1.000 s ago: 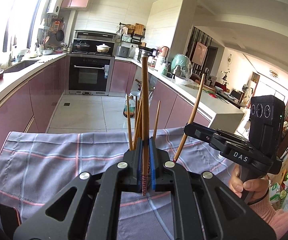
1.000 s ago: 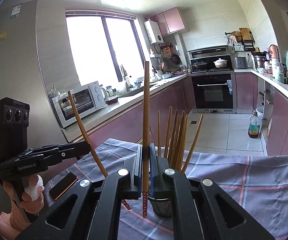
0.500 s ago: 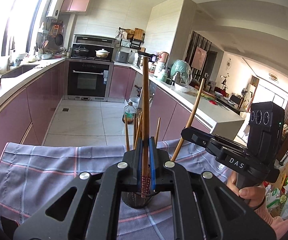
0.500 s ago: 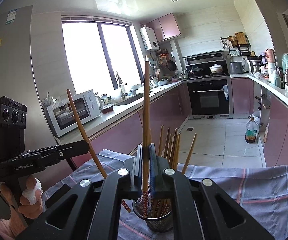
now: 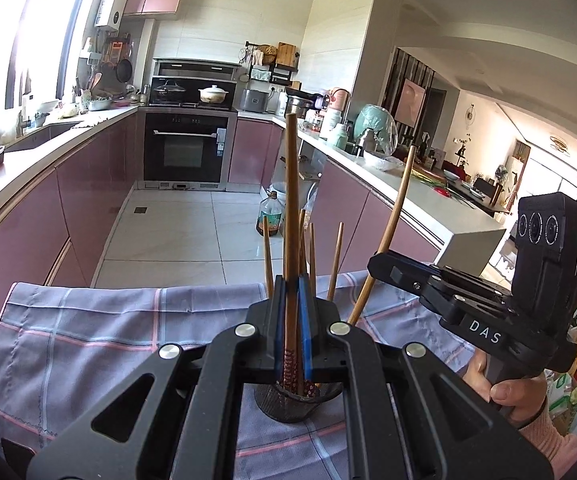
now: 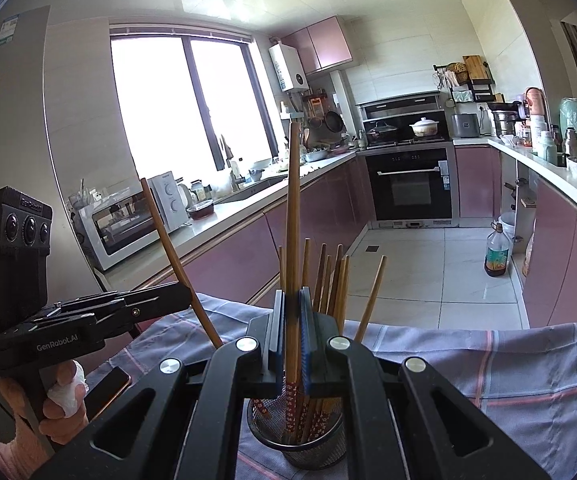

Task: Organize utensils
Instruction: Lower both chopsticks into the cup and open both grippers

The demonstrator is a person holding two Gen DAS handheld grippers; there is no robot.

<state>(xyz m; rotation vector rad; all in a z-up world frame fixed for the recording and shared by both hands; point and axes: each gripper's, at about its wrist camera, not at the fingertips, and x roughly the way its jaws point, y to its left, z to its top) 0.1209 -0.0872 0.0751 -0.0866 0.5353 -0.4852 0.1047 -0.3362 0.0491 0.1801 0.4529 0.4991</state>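
Fingers of the left gripper (image 5: 291, 322) are pressed together on a single wooden chopstick (image 5: 291, 216), held upright with its patterned lower end just inside the mesh utensil holder (image 5: 288, 404). The right gripper (image 6: 292, 334) is likewise clamped on its own chopstick (image 6: 293, 216), also upright, its red-patterned end down among the bundle of chopsticks (image 6: 330, 280) already standing in the holder (image 6: 308, 446). Each gripper appears in the other's view — the right one at the left camera's right side, the left one at the right camera's left side — each with its stick slanting up from closed jaws.

The holder stands on a grey-blue checked cloth (image 5: 88, 336) with pink lines, near the cloth's front edge. A dark phone (image 6: 106, 390) lies on the cloth near its left edge.

Beyond the cloth's far edge is a kitchen with mauve cabinets, a tiled floor, a built-in oven (image 5: 186, 152), a microwave (image 6: 124, 224) on the left counter under a bright window, and a bottle (image 6: 497, 254) on the floor.
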